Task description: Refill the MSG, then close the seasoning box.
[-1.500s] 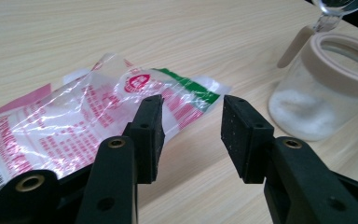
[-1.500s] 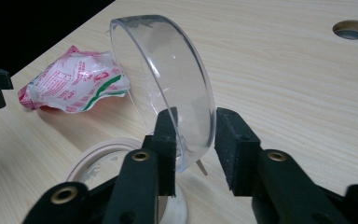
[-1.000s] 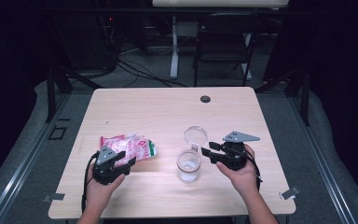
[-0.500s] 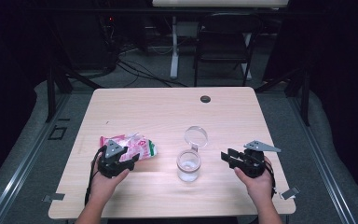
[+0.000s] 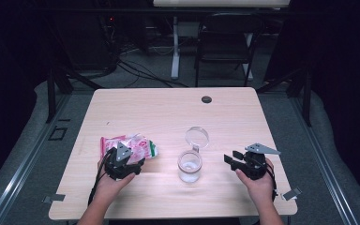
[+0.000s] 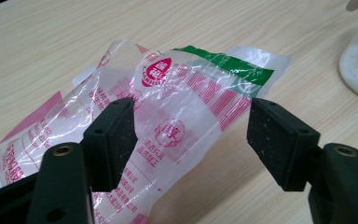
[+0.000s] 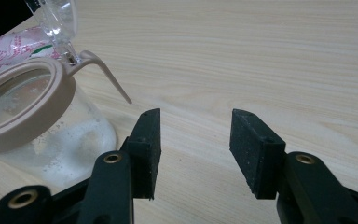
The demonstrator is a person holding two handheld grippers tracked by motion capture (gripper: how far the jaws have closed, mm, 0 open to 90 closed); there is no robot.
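While the plastic bag [image 5: 130,146] lies flat left of the open-lidded glass jar [image 5: 190,165], its long axis runs left-right, green end toward the jar. Left gripper [image 6: 189,140] straddles it, jaws wide, gripping nothing. Right gripper [image 7: 195,151] hovers half-open, empty.

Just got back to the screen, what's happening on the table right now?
A person is working at the wooden table with a claw in each hand. The left claw is open, its jaws either side of a pink, white and green plastic packet lying flat. The right claw is open too and holds nothing, beside a glass jar with some white powder in it. The jar's hinged lid is flipped open.
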